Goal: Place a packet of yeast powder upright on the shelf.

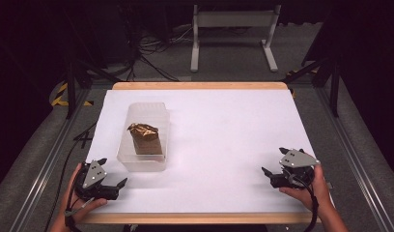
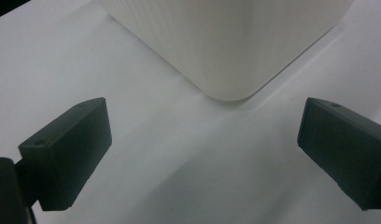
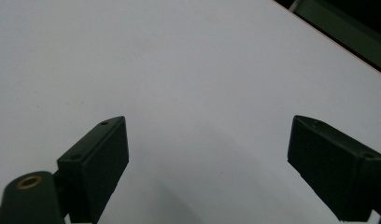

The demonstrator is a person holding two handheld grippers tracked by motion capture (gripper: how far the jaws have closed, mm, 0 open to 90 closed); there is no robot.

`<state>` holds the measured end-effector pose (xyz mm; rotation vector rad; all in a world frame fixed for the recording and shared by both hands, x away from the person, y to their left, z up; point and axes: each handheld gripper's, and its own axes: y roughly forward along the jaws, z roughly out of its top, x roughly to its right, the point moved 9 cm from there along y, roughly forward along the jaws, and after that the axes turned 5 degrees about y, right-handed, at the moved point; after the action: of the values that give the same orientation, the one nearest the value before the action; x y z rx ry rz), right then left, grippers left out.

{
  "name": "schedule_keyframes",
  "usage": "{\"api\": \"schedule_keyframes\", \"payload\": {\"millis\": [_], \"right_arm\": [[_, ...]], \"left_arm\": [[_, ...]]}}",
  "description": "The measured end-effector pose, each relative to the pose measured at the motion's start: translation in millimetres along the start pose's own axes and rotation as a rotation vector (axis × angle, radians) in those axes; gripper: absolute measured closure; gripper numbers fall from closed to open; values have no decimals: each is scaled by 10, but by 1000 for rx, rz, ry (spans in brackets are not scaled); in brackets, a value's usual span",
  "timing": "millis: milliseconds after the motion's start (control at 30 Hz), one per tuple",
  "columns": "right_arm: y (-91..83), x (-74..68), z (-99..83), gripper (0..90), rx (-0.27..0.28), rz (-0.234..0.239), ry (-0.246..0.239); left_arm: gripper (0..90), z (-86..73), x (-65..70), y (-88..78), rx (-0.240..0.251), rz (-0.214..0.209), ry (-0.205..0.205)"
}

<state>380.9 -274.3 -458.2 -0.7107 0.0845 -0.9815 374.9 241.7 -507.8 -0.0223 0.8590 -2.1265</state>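
Both grippers gape empty — left gripper (image 1: pixel 113 173) near the clear container (image 1: pixel 144 137)

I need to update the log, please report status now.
Left gripper open, near clear container. Right gripper open, nothing between jaws. Brown foil-topped packet inside container. Nothing in the way.

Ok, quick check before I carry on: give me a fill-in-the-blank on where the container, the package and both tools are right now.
1. The gold-topped brown package stands inside the clear plastic ____.
2. The container sits nearer the ____ tool than the other one.
3. The jaws of the right tool stand ____, with nothing between them.
4. Everything rests on a ____ table.

Missing words: container; left; open; white
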Motion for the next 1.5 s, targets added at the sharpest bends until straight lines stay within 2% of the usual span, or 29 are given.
{"api": "schedule_keyframes", "payload": {"millis": [267, 333, 433, 533, 600, 700, 833, 1167, 1500], "right_arm": [[-119, 145, -240, 113, 28, -16, 77], [-128, 157, -262, 112, 28, -16, 82], [-163, 203, -401, 110, 37, -30, 109], [-182, 224, -448, 106, 47, -31, 138], [-226, 247, -465, 104, 72, -39, 160], [-259, 255, -450, 98, 93, -50, 171], [-261, 251, -442, 93, 94, -57, 181], [-221, 261, -489, 89, 84, -74, 182], [-248, 230, -474, 89, 91, -72, 175]], "left_arm": [[37, -5, -24, 3, 1, 3, -8], [37, -5, -27, 3, 1, 5, -7], [37, -10, -24, -6, 4, 6, -9], [37, -3, -29, -24, 13, 6, -13], [37, 16, -32, -35, 27, 1, -18], [36, 11, -33, -41, 26, 3, -15], [36, 10, -38, -44, 32, 3, -17], [36, 15, -30, -10, 21, 0, -13], [36, 35, -32, 11, 22, -3, -2]]}}
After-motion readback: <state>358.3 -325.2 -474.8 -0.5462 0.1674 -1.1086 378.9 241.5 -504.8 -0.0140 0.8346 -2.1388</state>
